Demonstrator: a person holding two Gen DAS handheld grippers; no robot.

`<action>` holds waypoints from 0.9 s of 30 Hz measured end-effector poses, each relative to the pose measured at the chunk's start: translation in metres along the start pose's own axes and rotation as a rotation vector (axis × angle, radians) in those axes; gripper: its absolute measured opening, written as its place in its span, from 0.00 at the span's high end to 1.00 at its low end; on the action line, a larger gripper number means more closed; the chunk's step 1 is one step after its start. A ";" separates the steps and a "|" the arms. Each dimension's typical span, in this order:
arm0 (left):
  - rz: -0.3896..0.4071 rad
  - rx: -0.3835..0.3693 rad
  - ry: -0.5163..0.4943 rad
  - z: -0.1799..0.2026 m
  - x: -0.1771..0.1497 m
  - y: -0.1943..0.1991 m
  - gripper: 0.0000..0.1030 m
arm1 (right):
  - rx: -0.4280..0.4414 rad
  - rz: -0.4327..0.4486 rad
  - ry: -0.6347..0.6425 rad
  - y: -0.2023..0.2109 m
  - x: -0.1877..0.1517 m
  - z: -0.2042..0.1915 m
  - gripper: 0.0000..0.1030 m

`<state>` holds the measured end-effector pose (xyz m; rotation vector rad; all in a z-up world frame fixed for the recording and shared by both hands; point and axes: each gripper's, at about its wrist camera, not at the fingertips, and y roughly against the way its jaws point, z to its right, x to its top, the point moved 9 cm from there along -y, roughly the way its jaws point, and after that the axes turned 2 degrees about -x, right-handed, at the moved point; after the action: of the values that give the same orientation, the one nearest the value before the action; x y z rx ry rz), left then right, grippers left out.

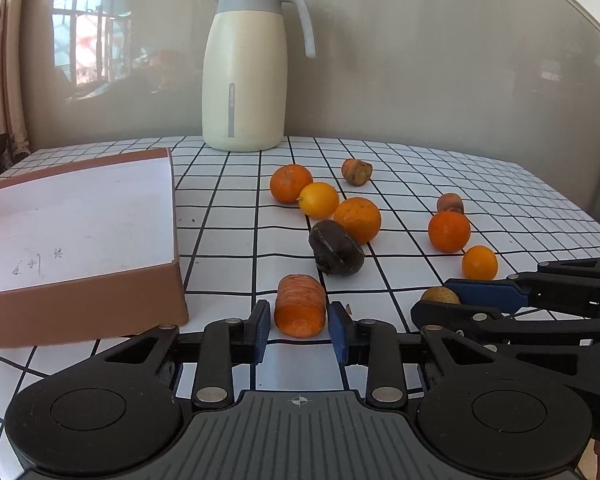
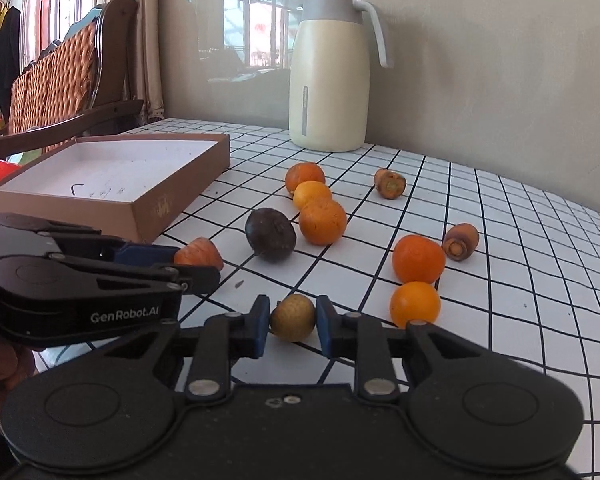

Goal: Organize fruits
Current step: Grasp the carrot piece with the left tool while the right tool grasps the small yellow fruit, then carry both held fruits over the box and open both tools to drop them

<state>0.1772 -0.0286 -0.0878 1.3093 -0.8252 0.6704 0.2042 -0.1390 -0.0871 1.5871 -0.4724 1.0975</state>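
Cream thermos jug [image 1: 244,80] upright at wall – wicker chair [image 2: 56,80] beside checked tablecloth [image 1: 420,184].

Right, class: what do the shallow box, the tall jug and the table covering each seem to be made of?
Box: looks like cardboard, matte brown outside, white paper lining with pen marks, crisp folded corners.
Jug: probably coated metal or plastic, smooth cream body, grey lid and handle with a soft sheen.
Table covering: seems a vinyl or oilcloth sheet, white with a black grid, slightly glossy, its lines wavy.
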 end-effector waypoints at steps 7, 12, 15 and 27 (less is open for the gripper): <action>0.009 -0.020 -0.001 -0.002 -0.002 0.010 0.73 | -0.034 0.021 -0.022 0.003 0.005 0.007 0.85; 0.033 -0.028 0.007 -0.006 0.000 0.020 0.73 | -0.048 0.047 -0.013 0.009 0.008 0.004 0.84; 0.044 -0.027 0.011 -0.011 0.001 0.025 0.73 | -0.051 0.050 -0.014 0.010 0.008 0.002 0.85; 0.145 0.004 0.017 -0.034 0.015 0.061 0.73 | -0.041 0.130 -0.009 0.023 0.031 -0.013 0.84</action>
<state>0.1399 0.0138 -0.0434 1.2534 -0.9111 0.7968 0.1968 -0.1269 -0.0489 1.5429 -0.6076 1.1721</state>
